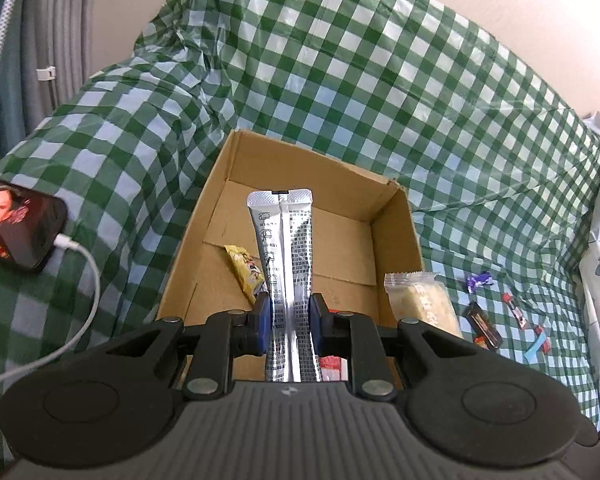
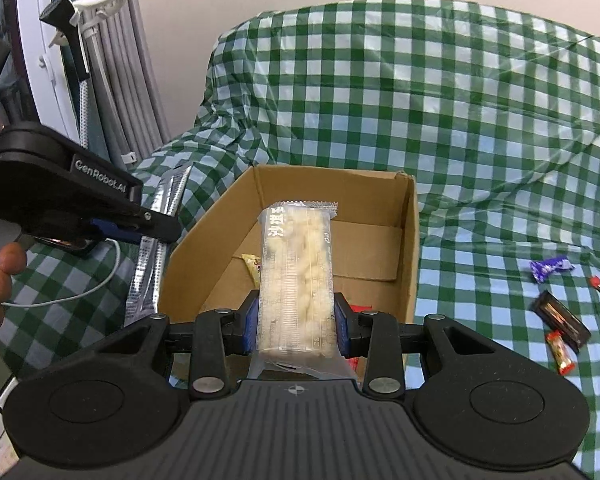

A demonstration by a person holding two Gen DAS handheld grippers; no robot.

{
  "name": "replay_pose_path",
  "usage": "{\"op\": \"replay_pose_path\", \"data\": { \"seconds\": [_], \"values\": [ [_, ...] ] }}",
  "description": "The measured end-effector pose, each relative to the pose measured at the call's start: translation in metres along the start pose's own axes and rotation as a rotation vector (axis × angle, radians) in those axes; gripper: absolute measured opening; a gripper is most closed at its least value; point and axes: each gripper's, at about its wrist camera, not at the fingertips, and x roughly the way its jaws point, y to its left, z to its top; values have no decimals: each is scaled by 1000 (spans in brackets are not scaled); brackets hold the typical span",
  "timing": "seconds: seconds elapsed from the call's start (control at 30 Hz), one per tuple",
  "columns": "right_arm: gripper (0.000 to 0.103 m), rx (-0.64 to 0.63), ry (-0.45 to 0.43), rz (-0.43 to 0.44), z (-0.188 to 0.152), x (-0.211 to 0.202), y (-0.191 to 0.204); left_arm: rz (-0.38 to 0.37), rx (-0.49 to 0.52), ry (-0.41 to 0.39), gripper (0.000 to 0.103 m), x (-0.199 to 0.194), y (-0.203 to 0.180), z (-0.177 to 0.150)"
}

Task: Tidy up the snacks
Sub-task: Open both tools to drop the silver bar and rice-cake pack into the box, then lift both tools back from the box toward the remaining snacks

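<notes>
Left gripper [image 1: 288, 316] pinches a long silver stick pack [image 1: 284, 264], both blue pads tight on its lower half, pack held upright over the open cardboard box [image 1: 396, 240]. Right gripper [image 2: 296, 318] is clamped on a clear-wrapped pale pastry bar [image 2: 296, 276], also above the box, bar pointing toward the far wall. Inside the box a yellow snack packet [image 1: 246, 270] lies on the floor near the left wall, and a red wrapper [image 1: 332, 366] shows at the near edge below the left gripper. Box sits on a green checked cloth [image 1: 340, 80]. To the right of the box on the cloth, loose small candies: purple wrapper [image 2: 550, 268], dark flat packet [image 2: 562, 316], red-orange candy [image 2: 560, 352]. Phone [image 1: 18, 226] with a white cable [image 1: 88, 280] lies left of the box. In the right wrist view the left gripper is seen side-on at far left, the silver pack in its grip.
</notes>
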Motion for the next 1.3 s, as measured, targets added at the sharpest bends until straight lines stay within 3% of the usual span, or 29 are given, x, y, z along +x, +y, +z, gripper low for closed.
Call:
{"op": "replay_pose_path", "data": {
  "seconds": [0.63,0.67,0.73,0.77,0.8,0.83,0.87,1.13,1.3],
  "values": [
    [38,19,50,-23,11,90,-34,86,67,89,23,103,-9,19],
    [38,24,50,-27,11,93,-36,96,74,88,27,104,-9,19],
    [41,49,38,-40,14,97,-40,135,86,66,55,104,-8,20],
    [46,64,30,-49,15,97,-42,159,90,49,89,101,-7,20],
    [67,75,28,-62,17,97,-42,179,86,28,102,96,-5,20],
    [88,84,24,-77,18,95,-42,190,79,-4,103,88,-3,18],
    [93,92,14,-92,18,90,-42,188,83,-24,103,80,-1,15],
    [102,75,70,-39,-11,20,-23,211,103,15,103,10,22,-49],
    [102,85,53,-50,-25,-32,-5,247,80,45,103,-29,34,-80]
  ]
}}
